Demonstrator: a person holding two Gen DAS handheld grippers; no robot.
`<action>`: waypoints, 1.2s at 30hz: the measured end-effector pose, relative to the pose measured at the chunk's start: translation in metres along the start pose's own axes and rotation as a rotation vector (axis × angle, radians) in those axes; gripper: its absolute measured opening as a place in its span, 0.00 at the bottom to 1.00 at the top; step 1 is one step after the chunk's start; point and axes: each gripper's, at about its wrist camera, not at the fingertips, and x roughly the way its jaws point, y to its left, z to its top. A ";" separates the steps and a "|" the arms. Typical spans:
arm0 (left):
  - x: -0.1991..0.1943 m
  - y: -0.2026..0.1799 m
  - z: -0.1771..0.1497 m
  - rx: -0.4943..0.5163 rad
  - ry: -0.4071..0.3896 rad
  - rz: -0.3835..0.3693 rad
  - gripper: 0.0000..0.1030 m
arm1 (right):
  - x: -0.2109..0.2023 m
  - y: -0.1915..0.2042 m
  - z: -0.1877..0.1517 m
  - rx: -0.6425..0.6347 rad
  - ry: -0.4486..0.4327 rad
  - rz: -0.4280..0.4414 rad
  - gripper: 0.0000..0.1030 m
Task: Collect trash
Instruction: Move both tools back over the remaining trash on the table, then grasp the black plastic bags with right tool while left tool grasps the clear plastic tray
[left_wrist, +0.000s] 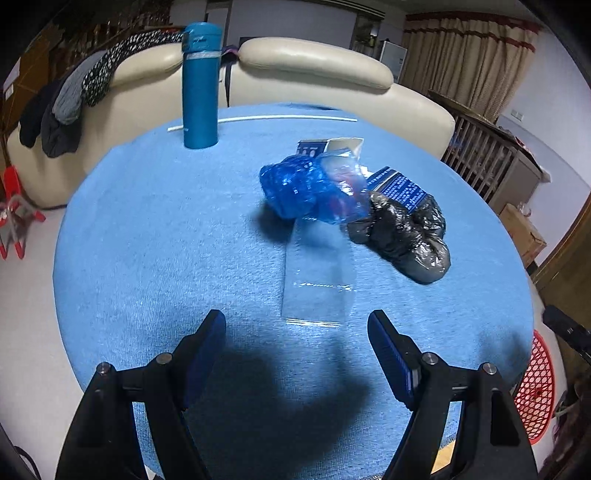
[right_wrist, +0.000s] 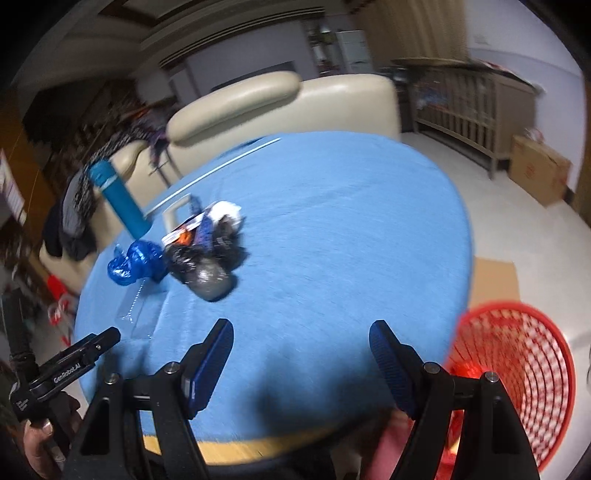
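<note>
A small pile of trash lies on the round table with the blue cloth (left_wrist: 147, 240): a crumpled blue plastic bag (left_wrist: 291, 188), a crumpled black bag (left_wrist: 406, 232) and a blue-and-white carton (left_wrist: 399, 186). A flat clear plastic bag (left_wrist: 317, 280) lies just in front of them. My left gripper (left_wrist: 297, 321) hovers open at the clear bag's near edge, with nothing between its fingers. The right wrist view is blurred. My right gripper (right_wrist: 302, 330) stands open and empty over bare cloth, to the right of the pile (right_wrist: 207, 269). A red mesh basket (right_wrist: 517, 369) sits on the floor by the table's right edge.
A teal thermos (left_wrist: 201, 85) stands upright at the table's far left, next to a thin white stick (left_wrist: 280, 118). A cream sofa (left_wrist: 314, 66) with clothes draped on it is behind the table. A hand (right_wrist: 40, 443) holds the left gripper's handle. Cardboard box (right_wrist: 535, 166) at the far right.
</note>
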 end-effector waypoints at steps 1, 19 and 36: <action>0.000 0.003 0.000 -0.006 0.002 -0.004 0.77 | 0.006 0.009 0.005 -0.025 0.007 0.006 0.77; 0.011 0.014 0.017 0.022 0.014 -0.006 0.77 | 0.099 0.120 0.043 -0.359 0.122 0.094 0.77; 0.025 0.031 0.018 0.002 0.047 0.011 0.77 | 0.180 0.136 0.053 -0.398 0.233 0.096 0.55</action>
